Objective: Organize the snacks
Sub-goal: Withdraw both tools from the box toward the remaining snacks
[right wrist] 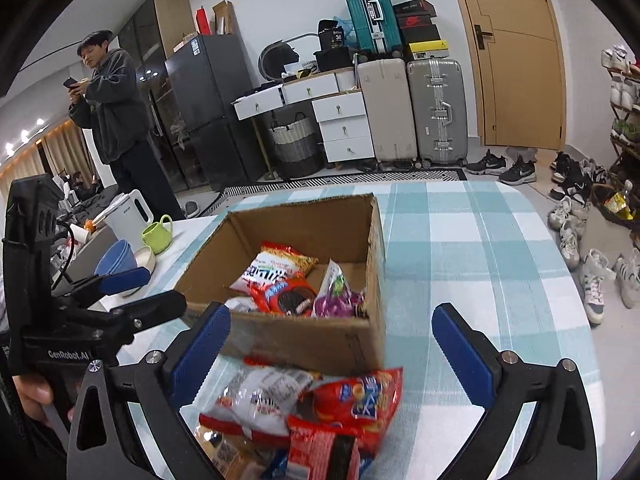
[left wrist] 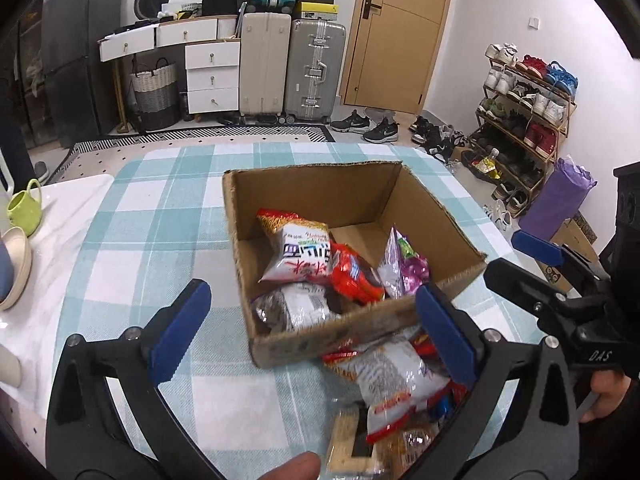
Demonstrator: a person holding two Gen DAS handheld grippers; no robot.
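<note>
An open cardboard box [left wrist: 312,188] [right wrist: 304,332] stands on the checked tablecloth and holds several snack packets, among them a white noodle bag [left wrist: 298,254], a red cookie pack [left wrist: 354,274] [right wrist: 288,296] and a purple packet [left wrist: 402,268] [right wrist: 336,294]. A loose pile of snack packets [left wrist: 396,384] [right wrist: 304,404] lies on the cloth just in front of the box. My left gripper [left wrist: 316,328] is open and empty over the box's near wall. My right gripper [right wrist: 332,344] is open and empty above the pile; it also shows in the left wrist view [left wrist: 536,256].
A green mug [left wrist: 25,208] [right wrist: 158,234], bowls [right wrist: 120,258] and a white kettle [right wrist: 128,212] stand on the table's left. A person [right wrist: 112,116] stands by the fridge. Suitcases, drawers, a shoe rack [left wrist: 524,120] and shoes line the far floor.
</note>
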